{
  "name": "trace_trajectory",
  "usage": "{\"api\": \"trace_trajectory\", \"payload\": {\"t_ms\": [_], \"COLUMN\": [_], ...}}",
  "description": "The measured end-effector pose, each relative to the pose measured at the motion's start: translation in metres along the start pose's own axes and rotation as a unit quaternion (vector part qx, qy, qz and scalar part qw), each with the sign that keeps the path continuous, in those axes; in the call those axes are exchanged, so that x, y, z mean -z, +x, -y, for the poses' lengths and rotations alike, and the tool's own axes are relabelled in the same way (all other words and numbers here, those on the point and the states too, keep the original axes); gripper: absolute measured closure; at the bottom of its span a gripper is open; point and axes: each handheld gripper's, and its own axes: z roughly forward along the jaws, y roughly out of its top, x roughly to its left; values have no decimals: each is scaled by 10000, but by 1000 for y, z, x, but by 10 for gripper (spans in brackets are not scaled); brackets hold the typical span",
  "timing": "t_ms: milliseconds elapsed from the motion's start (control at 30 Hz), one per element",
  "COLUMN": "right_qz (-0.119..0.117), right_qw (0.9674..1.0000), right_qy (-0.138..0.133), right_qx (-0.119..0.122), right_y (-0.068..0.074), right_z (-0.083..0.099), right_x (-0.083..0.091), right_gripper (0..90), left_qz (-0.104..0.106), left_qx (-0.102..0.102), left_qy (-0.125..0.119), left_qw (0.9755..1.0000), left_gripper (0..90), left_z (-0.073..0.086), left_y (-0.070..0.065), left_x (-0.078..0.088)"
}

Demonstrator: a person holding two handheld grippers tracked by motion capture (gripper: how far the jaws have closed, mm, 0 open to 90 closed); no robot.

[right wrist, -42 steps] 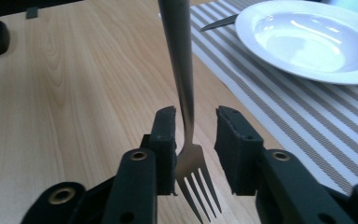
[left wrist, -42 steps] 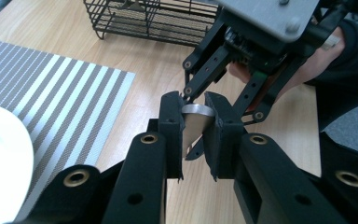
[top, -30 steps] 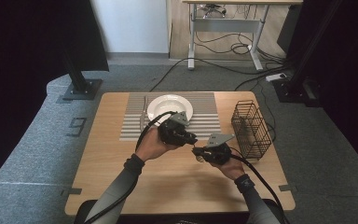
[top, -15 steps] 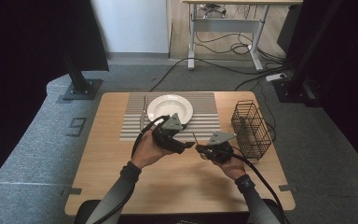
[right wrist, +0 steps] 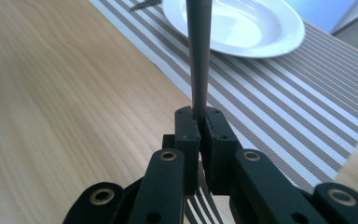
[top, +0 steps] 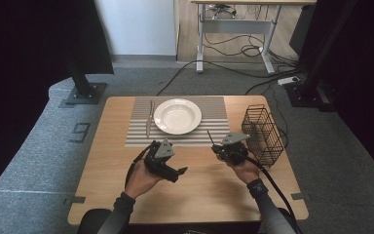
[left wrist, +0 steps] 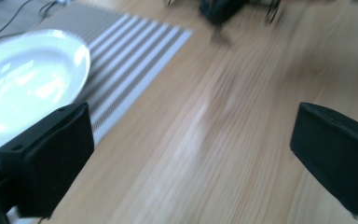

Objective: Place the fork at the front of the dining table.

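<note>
The right gripper [right wrist: 199, 126] was pinched tight on the handle of a fork [right wrist: 198, 51], whose tines showed below the jaws in the right gripper view; it hovered near the tabletop's right edge, just beside the wire basket [top: 263, 134]. The left gripper [top: 168, 165] hung with its jaws spread wide and empty over bare wood toward the tabletop's near edge. A white plate [top: 177, 116] sat on the striped placemat [top: 141, 131] at the far edge, with another utensil [top: 149, 119] lying left of it. The grip looked narrow on a smooth handle, so the fork could probably pivot or slip out, clattering onto the plate or snagging the basket's wires.
</note>
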Motion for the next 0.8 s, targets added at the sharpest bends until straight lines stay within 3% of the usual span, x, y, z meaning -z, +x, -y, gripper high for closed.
{"api": "trace_trajectory", "payload": {"t_ms": [133, 400, 600, 800], "right_qz": [129, 534, 820, 935], "right_qw": [9999, 9979, 9954, 9939], "right_qy": [91, 204, 300, 407], "right_qx": [-59, -303, -402, -431], "right_y": [-7, -27, -42, -55], "right_z": [-1, -9, -20, -31], "right_x": [-3, -8, -18, -36], "right_gripper": [849, 849, 849, 849], "left_qz": [-35, -125, -37, 12], "left_qx": [243, 423, 468, 429], "left_qy": [130, 352, 395, 421], "left_qw": [9996, 9984, 9981, 9982], "left_gripper": [0, 0, 0, 0], "left_z": [29, 68, 77, 83], "left_y": [-1, -6, -6, -8], "left_x": [-3, -10, -13, -18]}}
